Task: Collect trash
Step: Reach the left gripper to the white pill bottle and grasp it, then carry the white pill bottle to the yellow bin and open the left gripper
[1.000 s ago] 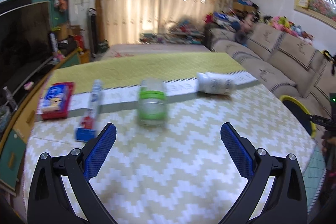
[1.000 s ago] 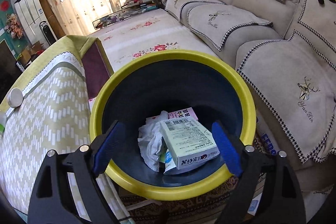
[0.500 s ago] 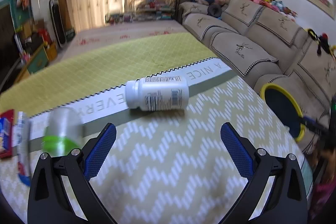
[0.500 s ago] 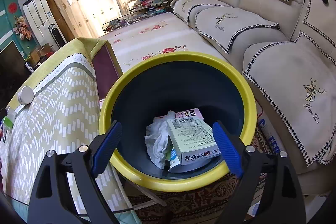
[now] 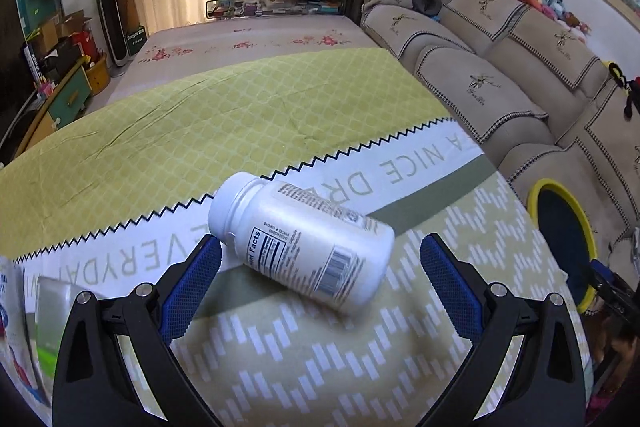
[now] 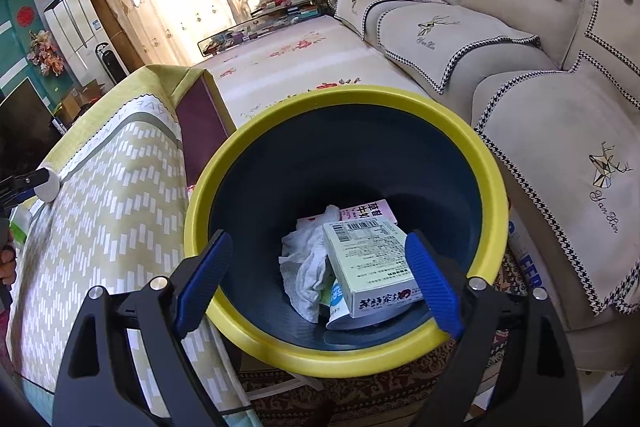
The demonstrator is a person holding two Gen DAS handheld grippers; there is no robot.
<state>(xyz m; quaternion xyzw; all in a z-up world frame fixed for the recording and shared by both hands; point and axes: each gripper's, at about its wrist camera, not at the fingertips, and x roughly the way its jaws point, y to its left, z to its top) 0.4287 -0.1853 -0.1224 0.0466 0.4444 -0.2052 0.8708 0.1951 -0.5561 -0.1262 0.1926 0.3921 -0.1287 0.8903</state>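
Left wrist view: left gripper (image 5: 320, 263), jaws wide, straddles the white bottle (image 5: 304, 243) lying on the worktop (image 5: 360, 367); next, close on it. Beside that bottle, right gripper (image 6: 320, 283) hangs open-jawed over the bin (image 6: 492, 187)

Your left gripper (image 5: 320, 267) hangs wide open over the white bottle (image 5: 304, 243).
The bottle lies on its side on the tablecloth (image 5: 160, 147), cap toward the left finger; yellow-rimmed bin (image 5: 560, 239) off right.
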